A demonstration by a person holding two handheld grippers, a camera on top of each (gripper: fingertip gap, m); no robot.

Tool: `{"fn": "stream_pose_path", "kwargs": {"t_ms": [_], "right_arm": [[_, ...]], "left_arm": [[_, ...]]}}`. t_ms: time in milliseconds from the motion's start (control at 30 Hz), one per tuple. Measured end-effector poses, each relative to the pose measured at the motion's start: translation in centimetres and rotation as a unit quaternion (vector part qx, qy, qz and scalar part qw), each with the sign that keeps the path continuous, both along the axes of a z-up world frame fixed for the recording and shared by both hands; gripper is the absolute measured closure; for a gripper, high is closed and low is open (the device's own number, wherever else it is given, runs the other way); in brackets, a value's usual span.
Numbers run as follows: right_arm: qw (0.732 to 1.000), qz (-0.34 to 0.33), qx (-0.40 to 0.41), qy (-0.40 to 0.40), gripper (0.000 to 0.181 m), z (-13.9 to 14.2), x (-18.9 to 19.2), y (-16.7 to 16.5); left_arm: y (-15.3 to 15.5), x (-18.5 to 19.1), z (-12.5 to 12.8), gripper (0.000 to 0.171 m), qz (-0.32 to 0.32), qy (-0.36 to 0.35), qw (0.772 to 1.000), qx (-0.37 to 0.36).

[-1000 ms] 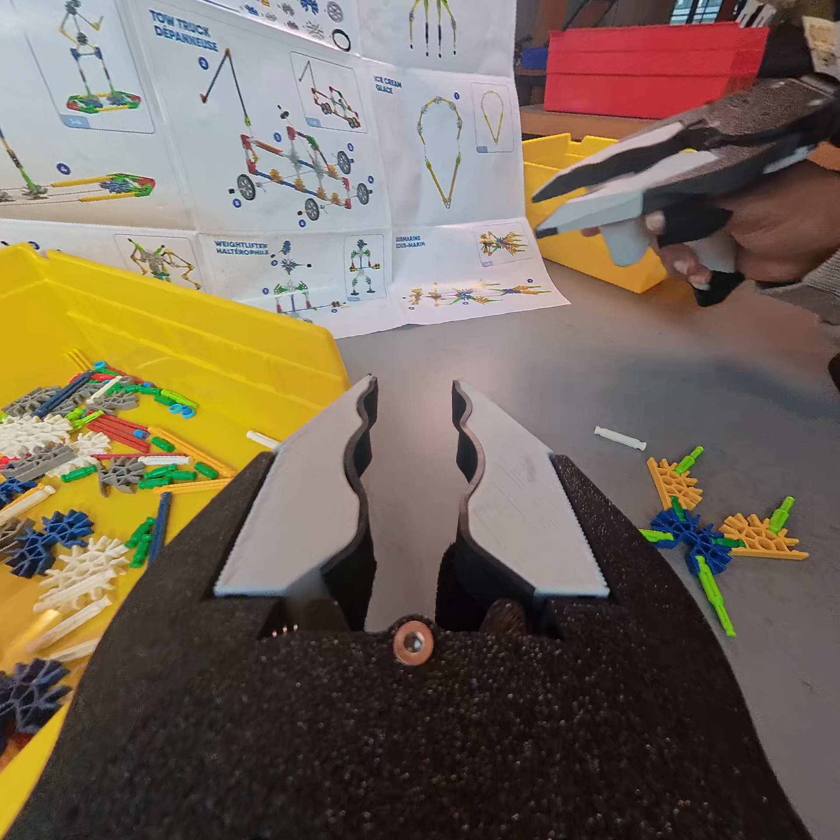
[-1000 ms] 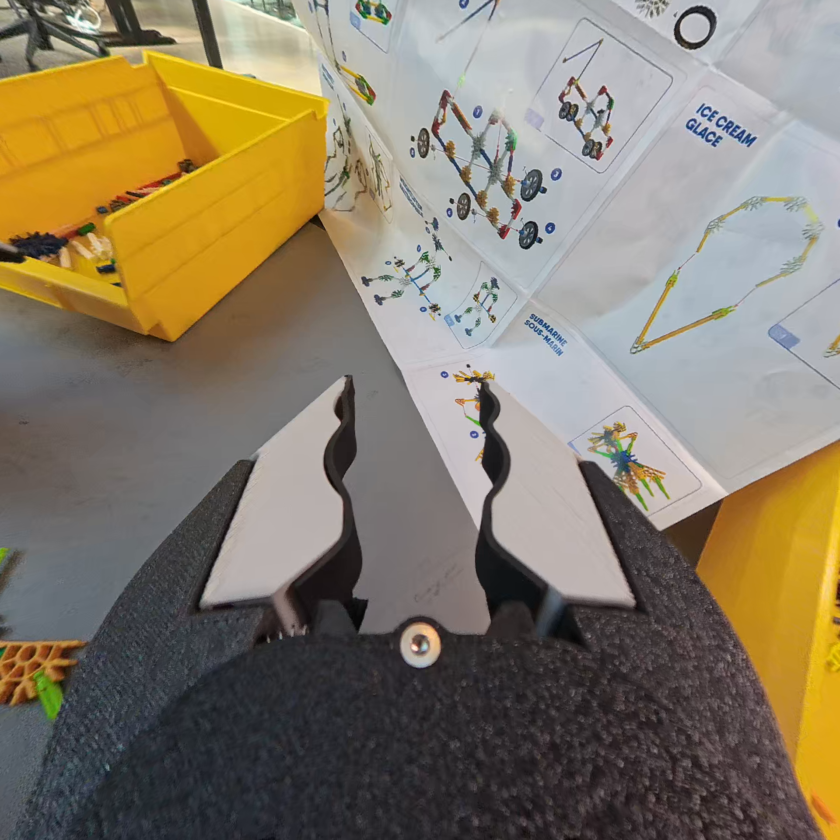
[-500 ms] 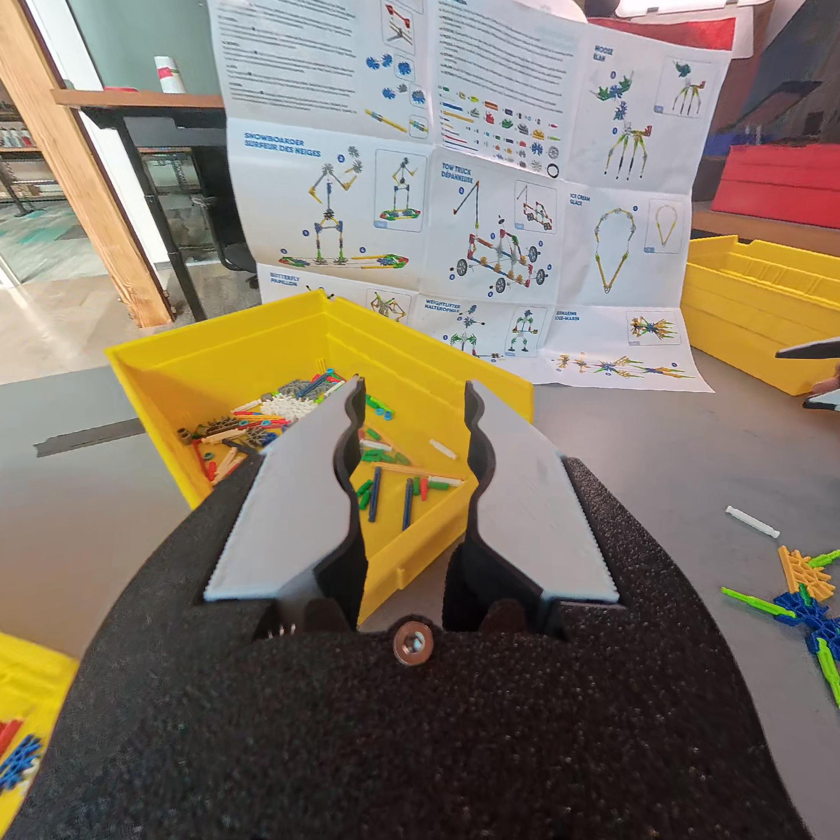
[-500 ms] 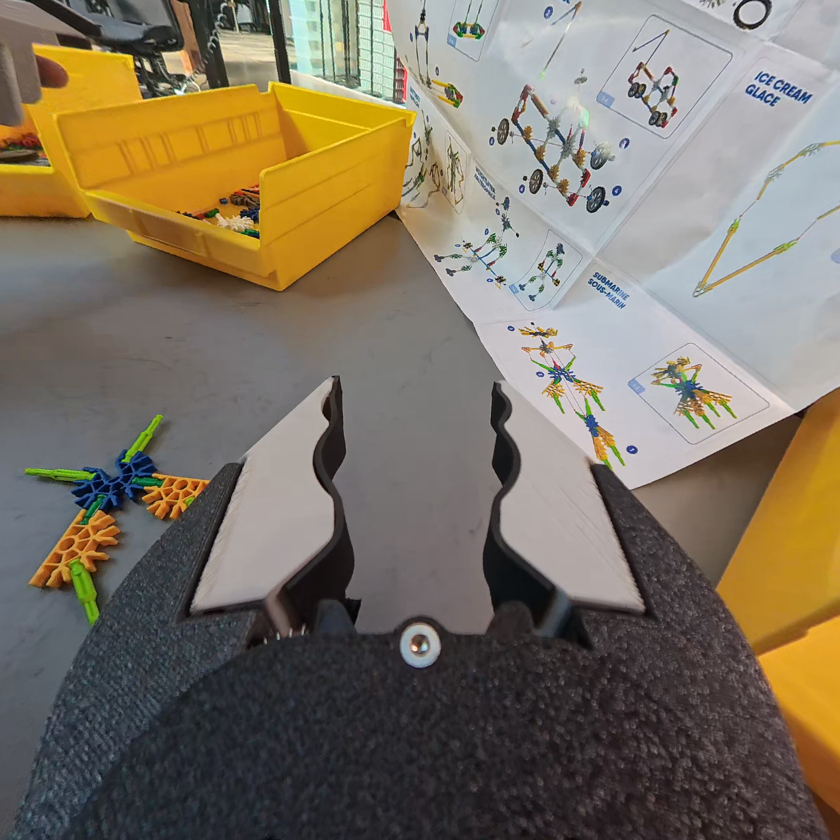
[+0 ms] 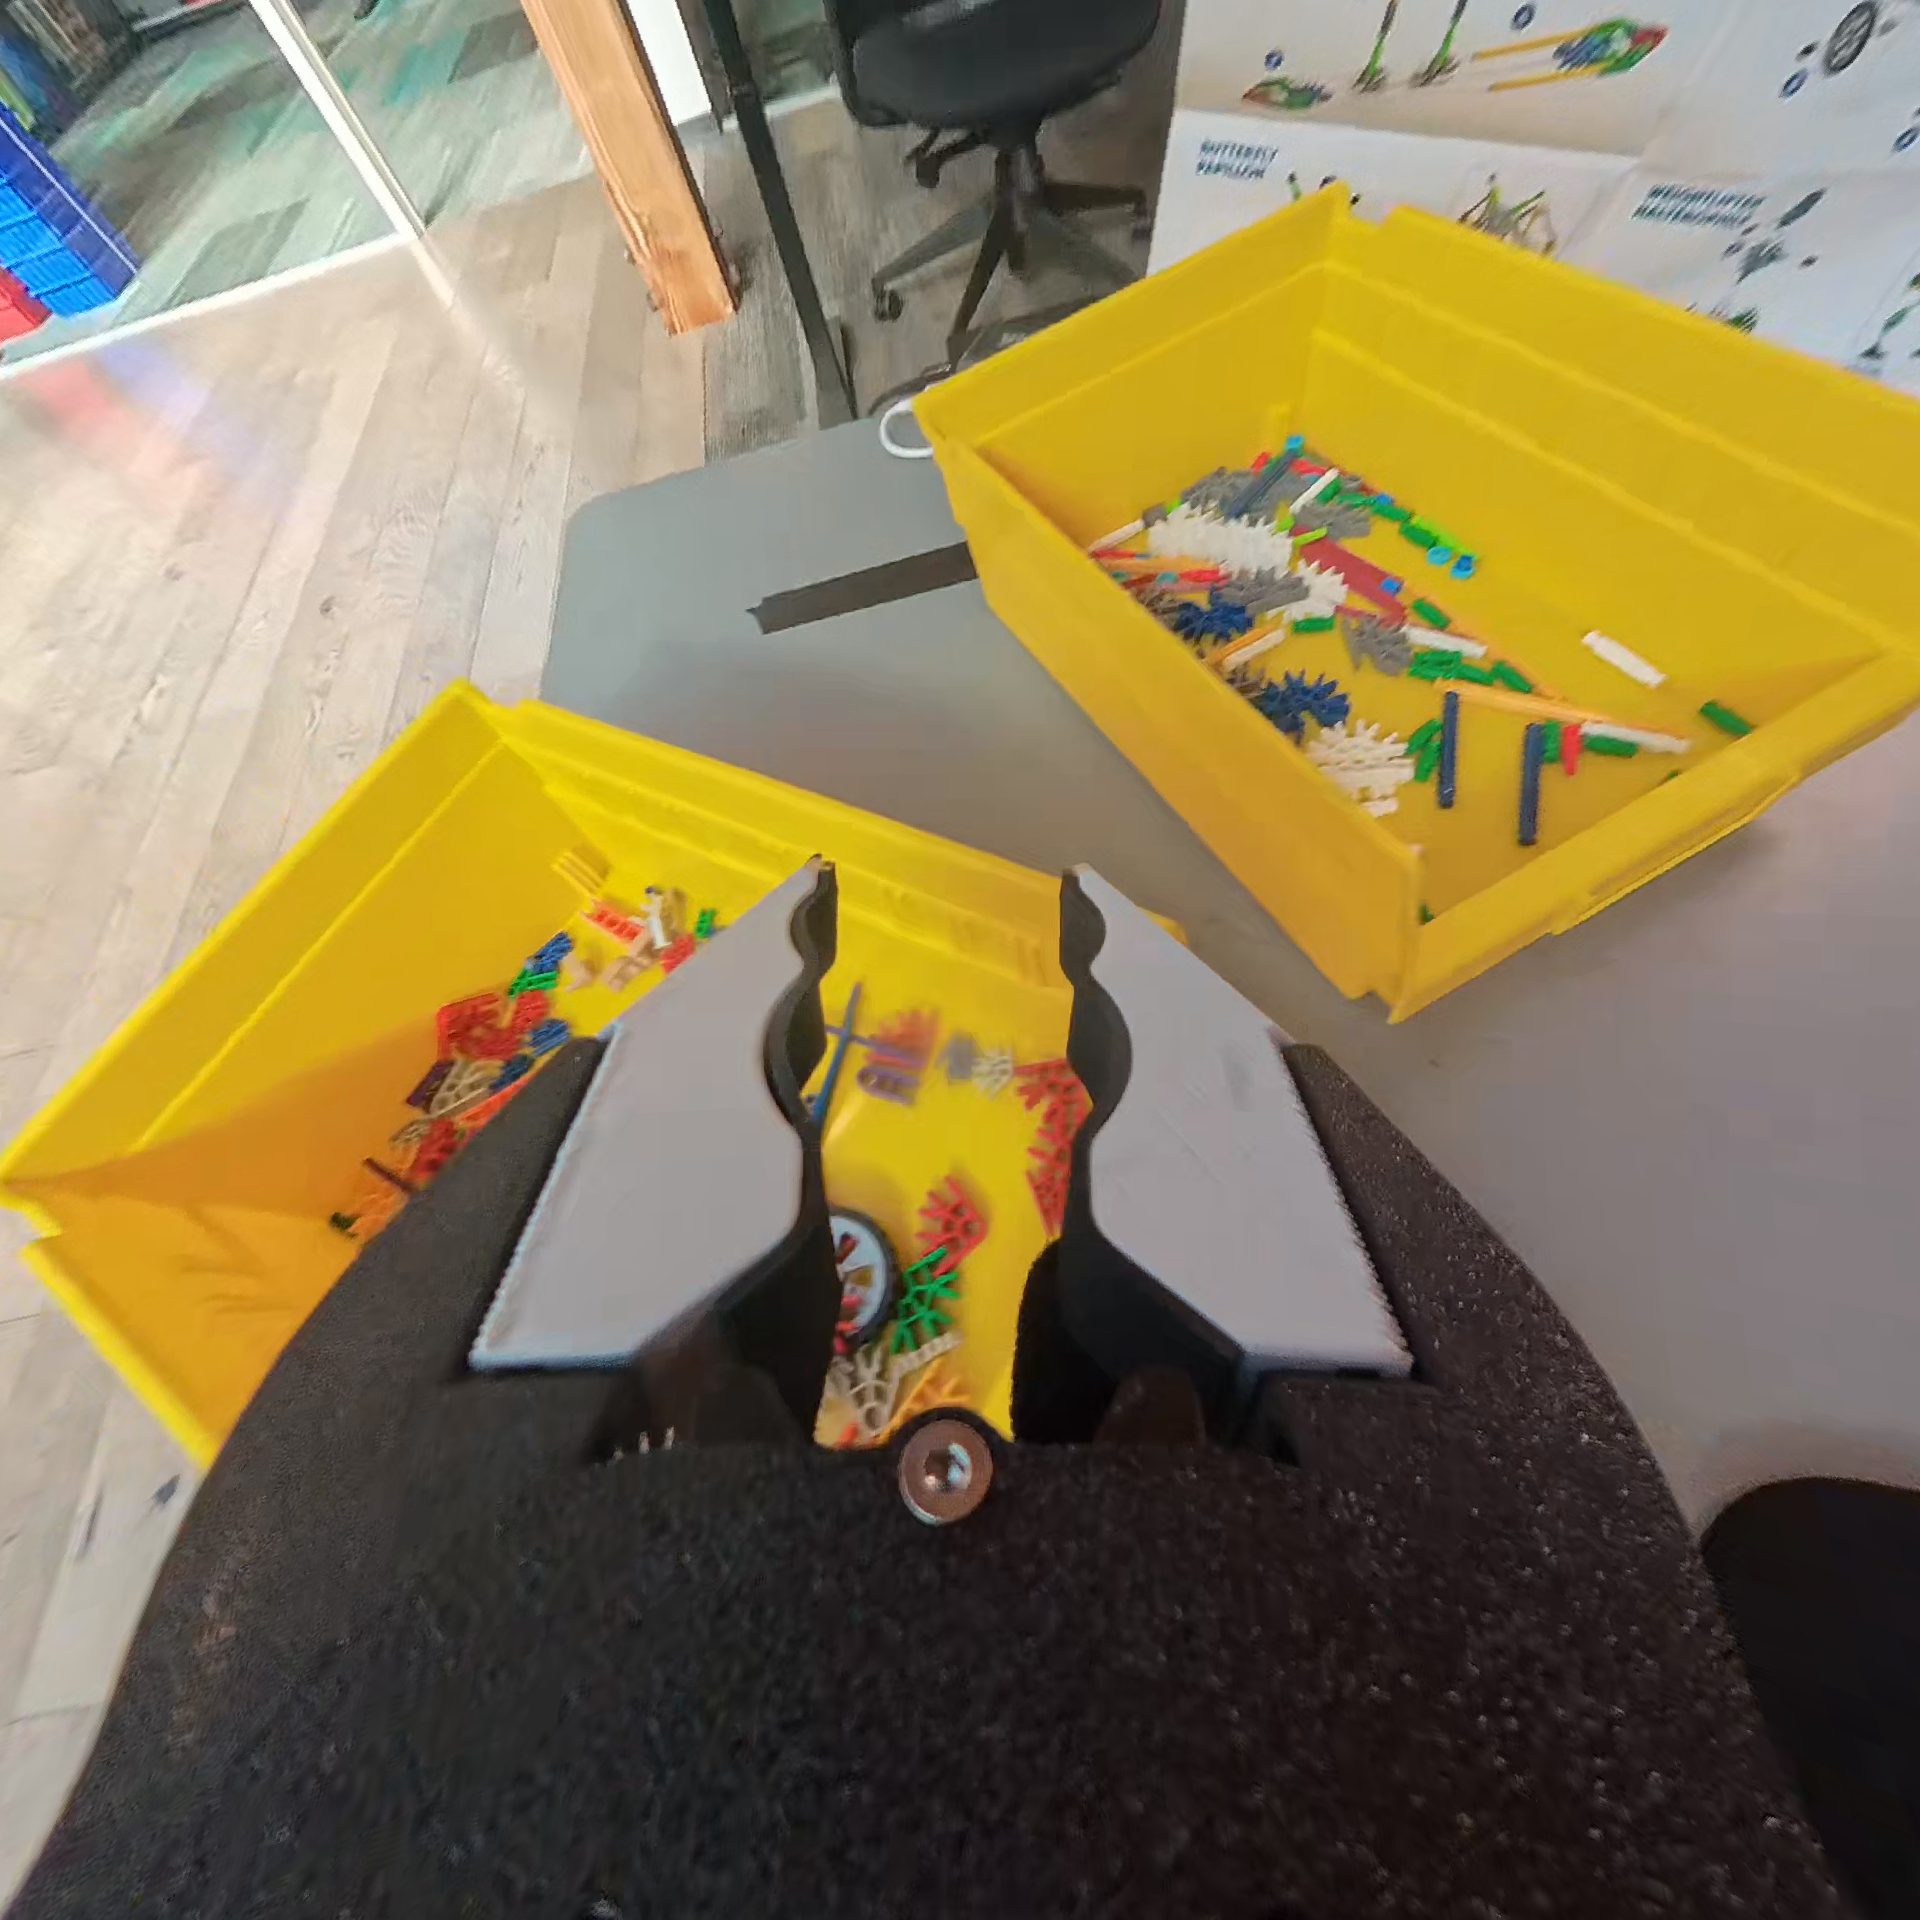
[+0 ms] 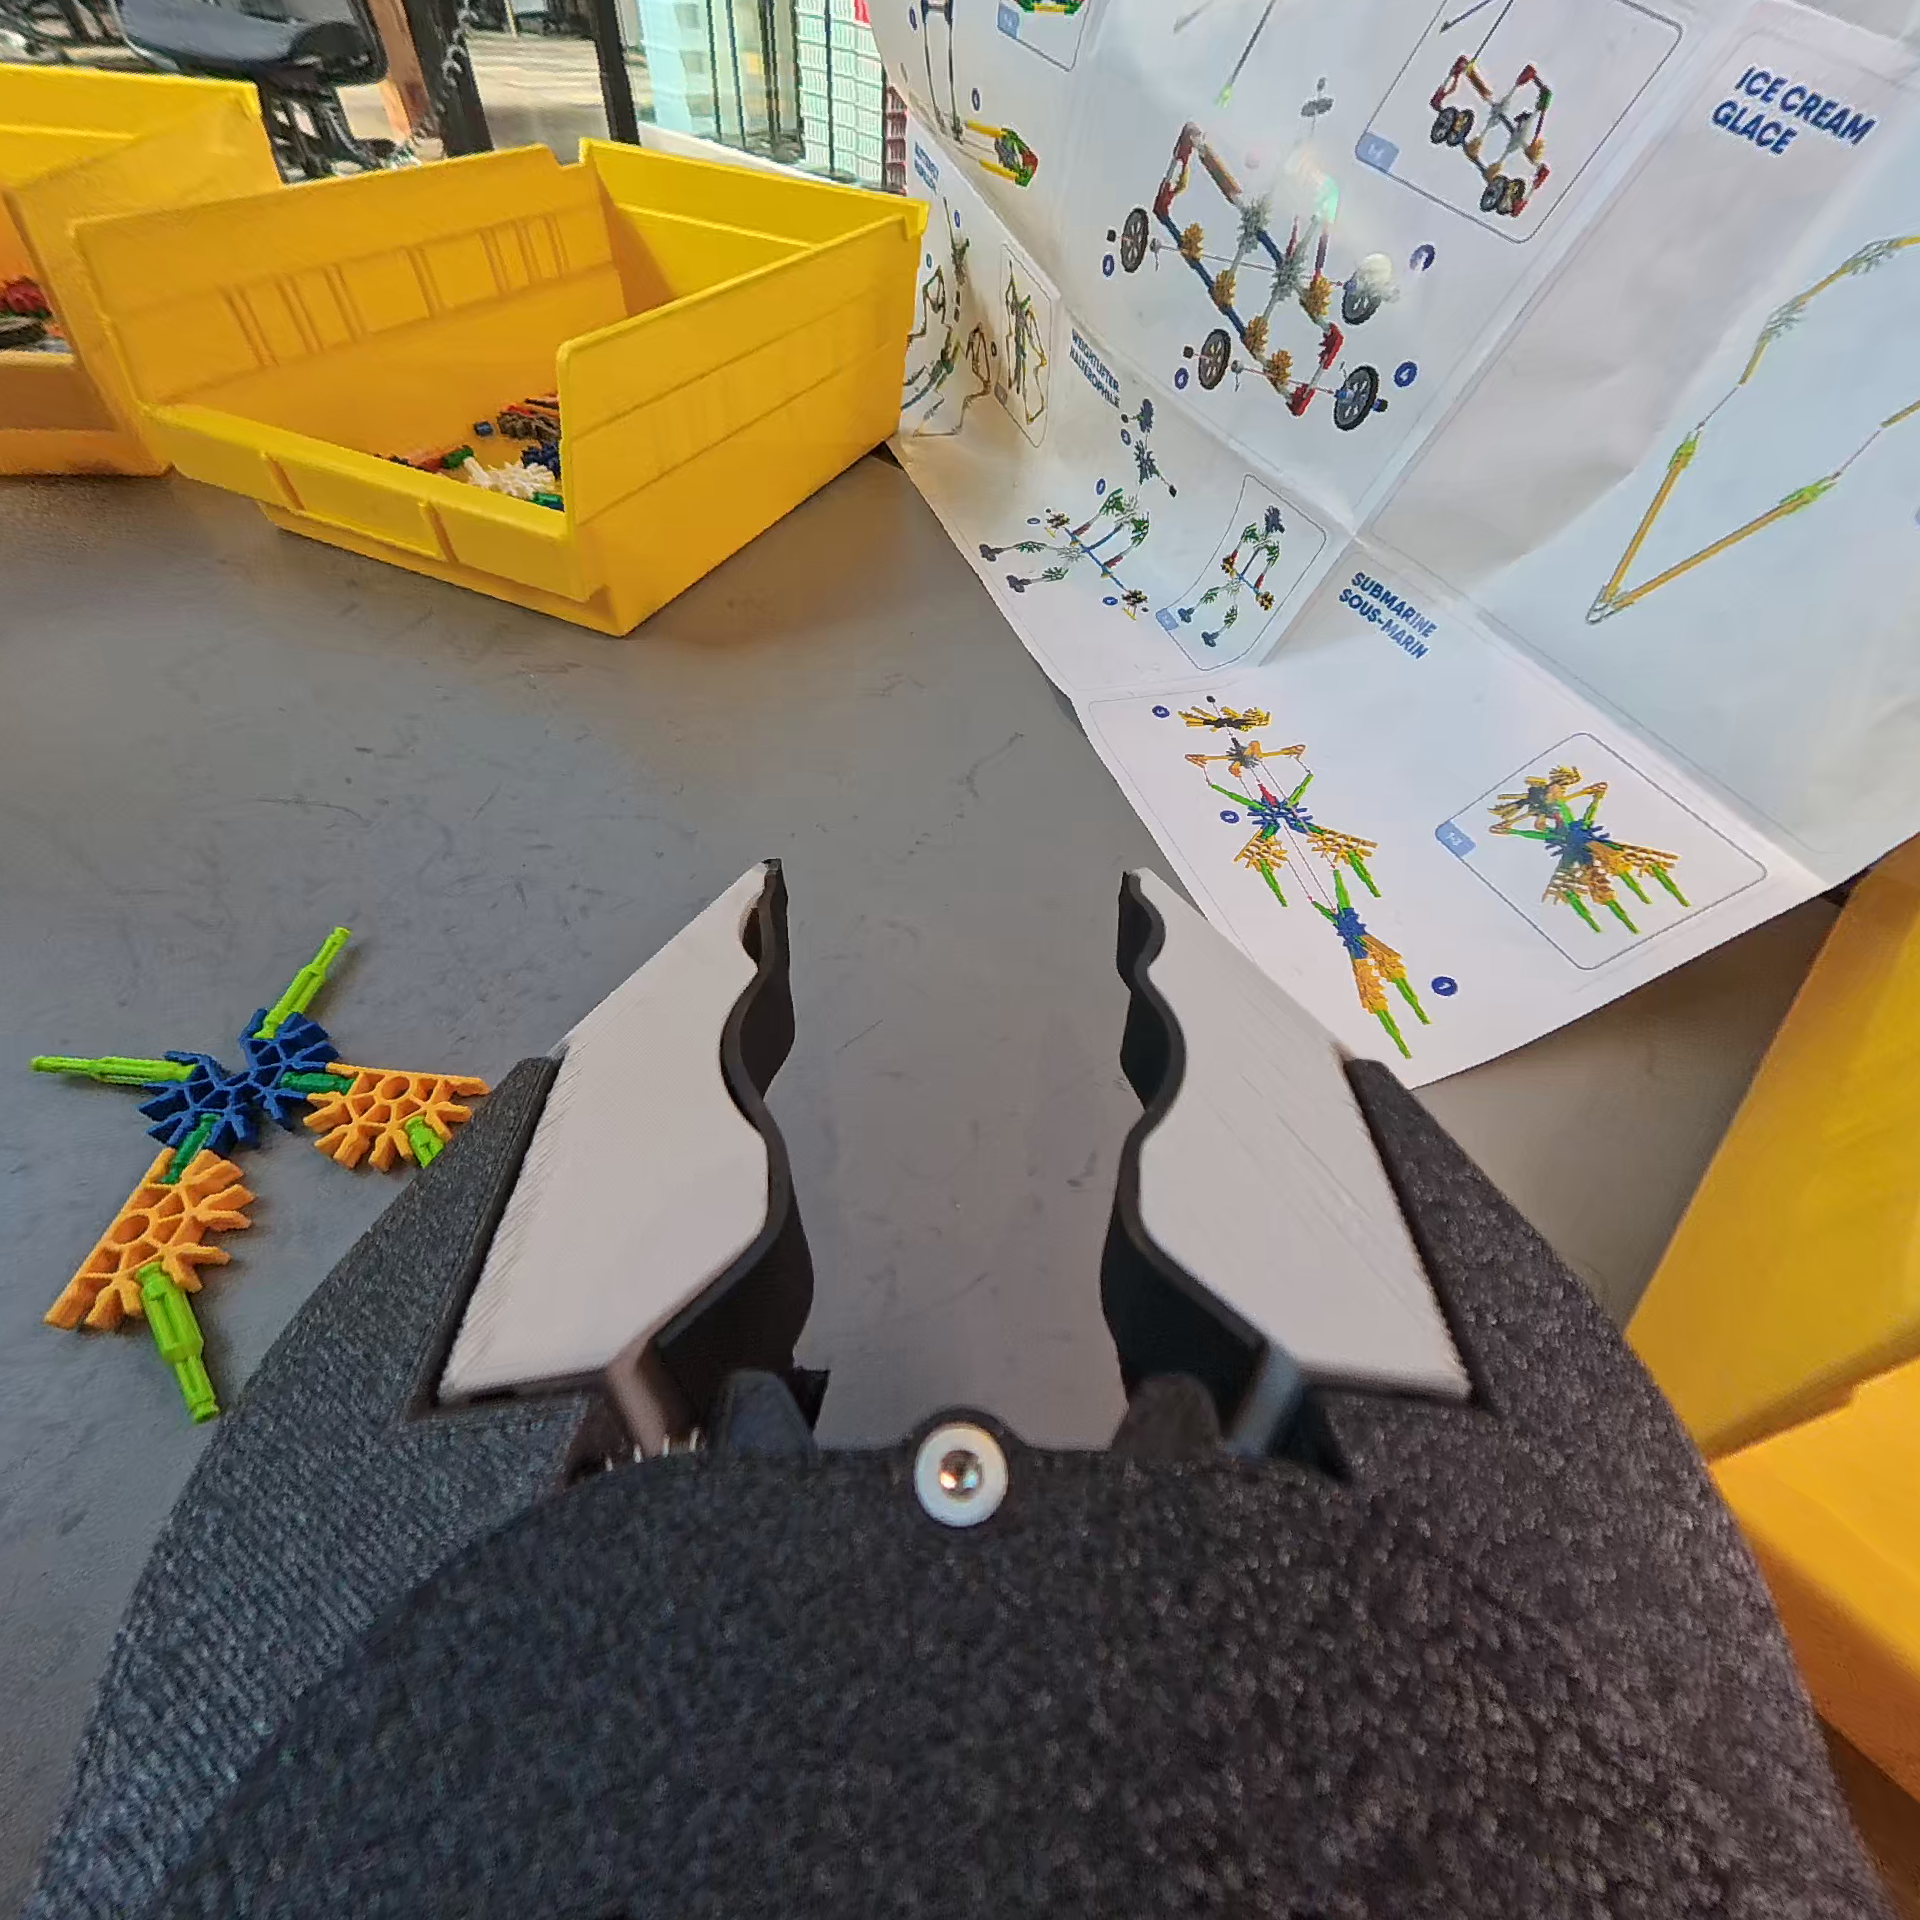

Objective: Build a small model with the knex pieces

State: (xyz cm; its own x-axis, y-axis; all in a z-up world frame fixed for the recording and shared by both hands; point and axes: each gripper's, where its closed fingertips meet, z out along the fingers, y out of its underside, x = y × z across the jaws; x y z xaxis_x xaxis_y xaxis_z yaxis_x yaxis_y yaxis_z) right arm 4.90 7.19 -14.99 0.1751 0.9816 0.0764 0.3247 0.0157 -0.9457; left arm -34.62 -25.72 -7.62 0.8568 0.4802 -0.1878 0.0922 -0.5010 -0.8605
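Near yellow bin (image 5: 260, 1049) of connector pieces below left gripper (image 5: 948, 894), right gripper (image 6: 951, 883) over table (image 6: 644, 769), jaws released, empty.

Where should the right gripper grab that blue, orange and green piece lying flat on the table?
Probably the blue hub of the flat assembly, from straight above: green rods and orange fans radiate around it, so it looks like the balanced middle. The right gripper is open.

Two yellow bins (image 5: 1195, 748) (image 5: 260, 1039) of toy pieces, an instruction sheet (image 6: 1455, 468), an office chair (image 5: 987, 125).

Office-like workroom, grey table (image 6: 520, 727), yellow parts bins (image 5: 1558, 343), office chair (image 5: 977, 62)
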Motion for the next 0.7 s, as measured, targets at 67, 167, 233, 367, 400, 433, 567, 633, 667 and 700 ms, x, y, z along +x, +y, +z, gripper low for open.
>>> {"fn": "stream_pose_path", "kwargs": {"t_ms": [67, 167, 233, 367, 400, 433, 567, 633, 667, 700], "right_arm": [[1.000, 0.000, -0.002, -0.002, 0.120, 0.0, 0.1, 0.0], [1.000, 0.003, -0.003, -0.003, 0.121, -0.2, -0.1, -0.2], [1.000, 0.004, -0.001, -0.007, 0.122, -0.3, -0.2, -0.3], [1.000, 0.005, 0.003, -0.008, 0.125, -0.3, -0.2, -0.4], [1.000, 0.004, 0.005, -0.007, 0.125, -0.3, -0.2, -0.4], [1.000, 0.003, 0.007, -0.007, 0.126, -0.3, -0.2, -0.4], [1.000, -0.001, 0.023, -0.011, 0.127, -0.4, -0.3, -0.5], [0.999, 0.001, 0.034, -0.014, 0.127, -0.4, -0.3, -0.7], [0.999, 0.002, 0.039, -0.016, 0.127, -0.5, -0.3, -0.8], [0.999, 0.004, 0.044, -0.017, 0.127, -0.5, -0.4, -1.0]], "left_arm": [[-1.9, -2.6, 0.4, 0.130, 0.013, 0.001, 0.998, -0.055], [-4.4, -6.0, 0.0, 0.130, 0.023, -0.019, 0.990, -0.138], [-5.5, -7.3, -1.3, 0.130, 0.016, -0.055, 0.981, -0.187], [-6.7, -8.6, -5.7, 0.130, -0.003, -0.123, 0.954, -0.273], [-6.6, -8.9, -6.5, 0.130, -0.005, -0.130, 0.951, -0.280], [-6.4, -9.2, -7.3, 0.130, -0.008, -0.137, 0.948, -0.287], [-4.9, -9.7, -9.7, 0.130, -0.024, -0.162, 0.939, -0.302], [-4.1, -9.2, -10.6, 0.131, -0.044, -0.176, 0.934, -0.309], [-3.8, -8.9, -11.0, 0.131, -0.054, -0.181, 0.930, -0.316], [-3.7, -8.5, -11.4, 0.129, -0.063, -0.190, 0.924, -0.327]]}}
